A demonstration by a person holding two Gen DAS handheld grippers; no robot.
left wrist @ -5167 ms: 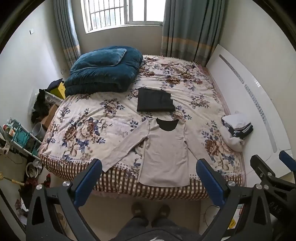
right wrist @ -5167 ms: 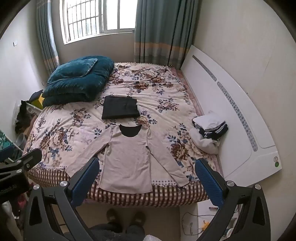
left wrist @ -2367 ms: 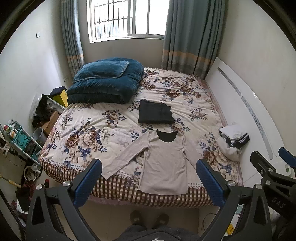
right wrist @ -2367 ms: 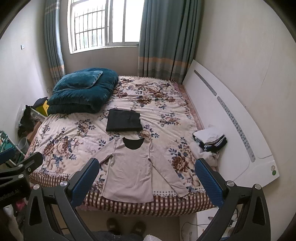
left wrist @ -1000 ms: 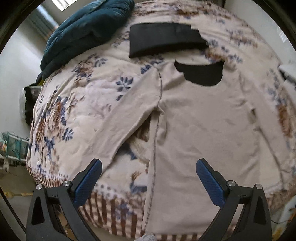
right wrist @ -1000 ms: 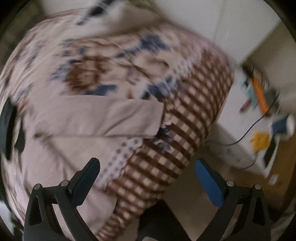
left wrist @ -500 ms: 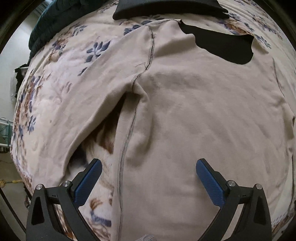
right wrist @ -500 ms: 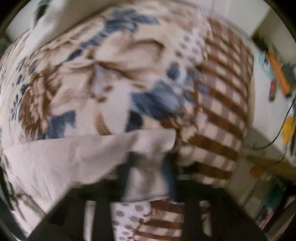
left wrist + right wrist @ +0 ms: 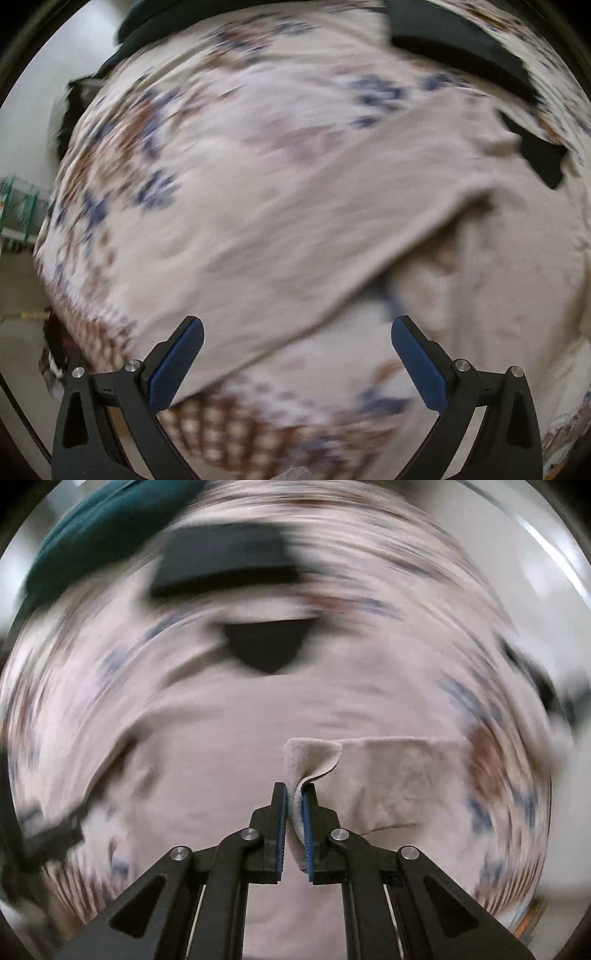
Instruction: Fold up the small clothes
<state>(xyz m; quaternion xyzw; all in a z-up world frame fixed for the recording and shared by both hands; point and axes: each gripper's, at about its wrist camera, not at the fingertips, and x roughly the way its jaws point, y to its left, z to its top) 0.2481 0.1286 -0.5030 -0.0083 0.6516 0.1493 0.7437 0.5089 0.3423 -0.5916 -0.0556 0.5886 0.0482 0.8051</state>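
Observation:
A beige long-sleeved shirt (image 9: 236, 746) with a dark neck opening (image 9: 264, 648) lies flat on the floral bedspread (image 9: 155, 155). My right gripper (image 9: 294, 801) is shut on the cuff of the shirt's right sleeve (image 9: 391, 771) and holds it over the shirt's body. My left gripper (image 9: 295, 354) is open and empty, hovering just above the shirt's left sleeve (image 9: 295, 236), which stretches diagonally toward the bed's checked edge. Both views are motion-blurred.
A folded black garment (image 9: 458, 48) lies beyond the shirt's collar, also in the right wrist view (image 9: 221, 565). A teal duvet (image 9: 99, 520) is at the far left of the bed. The bed's checked border (image 9: 229, 424) and the floor (image 9: 18, 295) are at the left.
My right gripper has closed on the right sleeve's cuff and carried it over the shirt's body. My left gripper has swung left from the shirt's body to above the left sleeve.

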